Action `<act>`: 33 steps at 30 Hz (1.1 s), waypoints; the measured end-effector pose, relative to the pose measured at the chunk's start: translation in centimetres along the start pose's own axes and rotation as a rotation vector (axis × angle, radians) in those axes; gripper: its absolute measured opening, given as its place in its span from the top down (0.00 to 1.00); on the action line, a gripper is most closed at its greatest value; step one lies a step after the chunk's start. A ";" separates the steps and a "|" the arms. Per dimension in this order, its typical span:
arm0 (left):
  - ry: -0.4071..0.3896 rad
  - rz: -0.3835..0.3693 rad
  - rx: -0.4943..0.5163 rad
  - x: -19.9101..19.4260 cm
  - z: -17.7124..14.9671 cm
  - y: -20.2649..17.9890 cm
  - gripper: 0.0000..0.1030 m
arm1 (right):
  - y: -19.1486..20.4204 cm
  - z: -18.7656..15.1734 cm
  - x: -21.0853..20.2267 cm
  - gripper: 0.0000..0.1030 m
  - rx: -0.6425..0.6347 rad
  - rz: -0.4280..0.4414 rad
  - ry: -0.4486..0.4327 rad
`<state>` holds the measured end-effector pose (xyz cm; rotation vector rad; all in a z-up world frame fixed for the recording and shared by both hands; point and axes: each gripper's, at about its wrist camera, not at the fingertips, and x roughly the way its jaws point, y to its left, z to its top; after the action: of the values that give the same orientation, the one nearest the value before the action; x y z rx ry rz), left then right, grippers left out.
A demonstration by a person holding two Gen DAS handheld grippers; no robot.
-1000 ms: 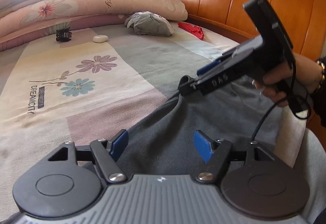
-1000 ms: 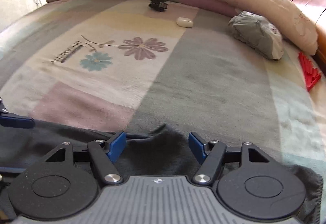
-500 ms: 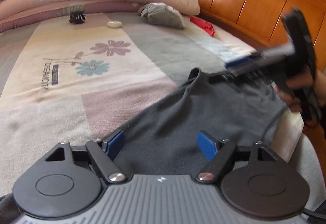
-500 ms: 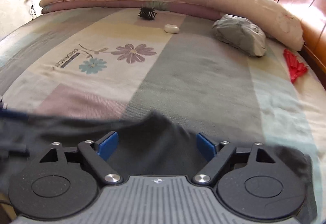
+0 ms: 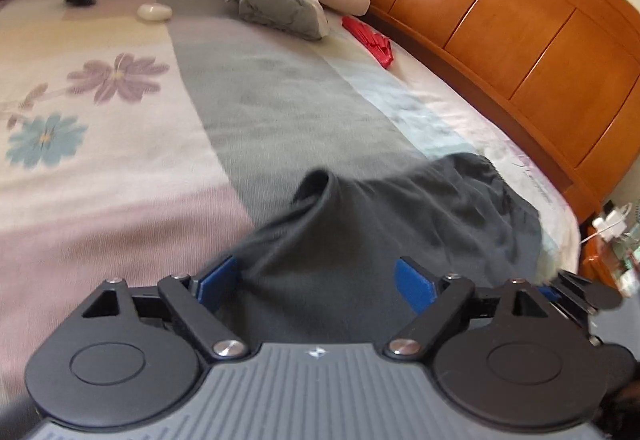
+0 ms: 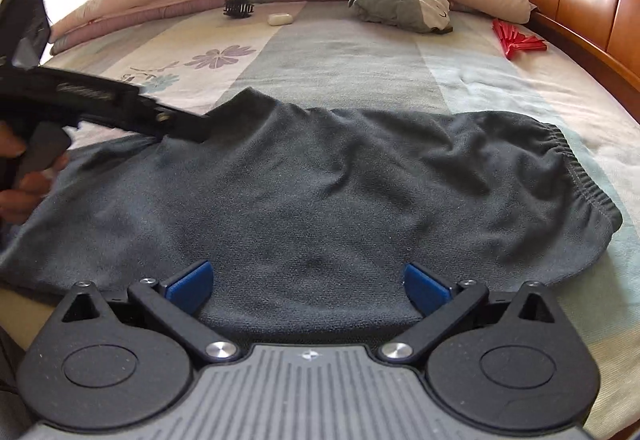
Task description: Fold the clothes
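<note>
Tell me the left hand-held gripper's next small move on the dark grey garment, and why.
Probably close the left hand-held gripper on the dark grey garment. Its fingers stand apart with a raised ridge of cloth running up between them, while the rest lies spread, unfolded, on the bed. A grip there would let that edge be carried over.

a wide bed [image 6: 360, 52] with a floral patchwork cover meets a curved orange wooden headboard [image 5: 500, 12]; daylight enters beyond.
</note>
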<state>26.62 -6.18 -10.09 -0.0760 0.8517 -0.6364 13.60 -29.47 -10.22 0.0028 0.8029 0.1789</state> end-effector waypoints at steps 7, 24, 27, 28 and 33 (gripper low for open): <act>-0.040 0.045 -0.017 -0.7 1.7 -1.1 0.18 | -1.4 0.7 -1.7 0.00 0.019 0.056 -0.087; 0.063 0.111 0.208 -4.4 -5.6 -6.5 0.17 | -6.0 5.2 2.7 0.00 -0.072 -0.055 -0.082; 0.049 0.067 0.260 -5.2 -6.2 -7.7 0.16 | -4.5 3.4 0.5 0.00 -0.117 -0.011 -0.100; 0.067 0.072 0.289 -5.0 -6.6 -8.1 0.16 | -4.1 2.8 0.0 0.00 -0.123 -0.005 -0.103; 0.107 0.120 0.358 -5.1 -8.5 -9.0 0.15 | -3.7 0.5 -0.3 0.00 -0.091 -0.059 -0.030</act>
<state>13.57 -9.11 -9.52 0.3330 0.8272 -0.6752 14.35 -33.17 -9.94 -0.1037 0.7639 0.1593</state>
